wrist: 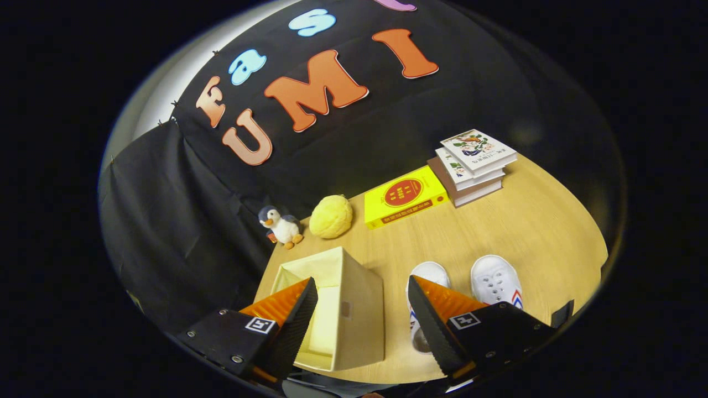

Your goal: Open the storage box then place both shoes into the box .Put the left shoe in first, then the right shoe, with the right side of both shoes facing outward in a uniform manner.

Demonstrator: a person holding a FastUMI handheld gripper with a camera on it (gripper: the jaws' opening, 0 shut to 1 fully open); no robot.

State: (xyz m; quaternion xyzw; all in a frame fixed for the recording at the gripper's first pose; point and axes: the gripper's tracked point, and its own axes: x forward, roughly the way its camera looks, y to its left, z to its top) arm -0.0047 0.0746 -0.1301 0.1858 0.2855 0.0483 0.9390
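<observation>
Pale wood is what you have under everything: the desk (498,232) carries the whole set. Your gripper (362,320) hangs above its near edge with the jaws spread wide and holding nothing. The left finger lies over the near left corner of the storage box (354,309), a cream fabric box with its top open and its inside bare. The right finger covers part of the left shoe (427,276), a white sneaker with its toe pointing to the far side. Just to the right of it stands the right shoe (495,281), also white, toe far, with a red and blue stripe on its side; the two shoes are near each other but apart. The box sits left of the shoes, with bare wood between them. Beyond the box, at the far left, you see a toy penguin (280,225) and beside it a yellow ball (331,216). Farther right lies a yellow book (405,196), then a stack of books (473,165).
</observation>
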